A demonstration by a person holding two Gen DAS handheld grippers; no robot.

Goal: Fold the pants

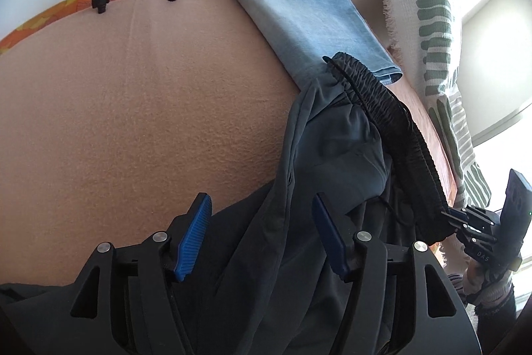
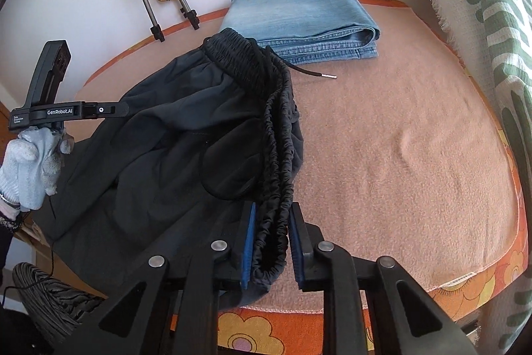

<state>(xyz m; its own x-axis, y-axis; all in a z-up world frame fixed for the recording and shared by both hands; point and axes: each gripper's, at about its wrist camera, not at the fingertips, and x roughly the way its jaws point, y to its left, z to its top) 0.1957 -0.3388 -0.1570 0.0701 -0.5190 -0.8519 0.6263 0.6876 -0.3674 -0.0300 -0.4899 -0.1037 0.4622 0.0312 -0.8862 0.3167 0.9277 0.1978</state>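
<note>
Black pants (image 2: 173,135): heaped on my peach blanket (image 2: 399,138), beside folded jeans (image 2: 299,19). Right gripper (image 2: 271,242) pinches their waistband (image 2: 276,155); left gripper (image 1: 259,235) spread above the fabric.

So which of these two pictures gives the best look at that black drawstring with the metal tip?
The right wrist view: the thin black drawstring with the metal tip lies in full sight on the pink blanket, beside the folded blue jeans. The left wrist view shows only a stretch of cord along the elastic waistband; its tip is hidden.
</note>
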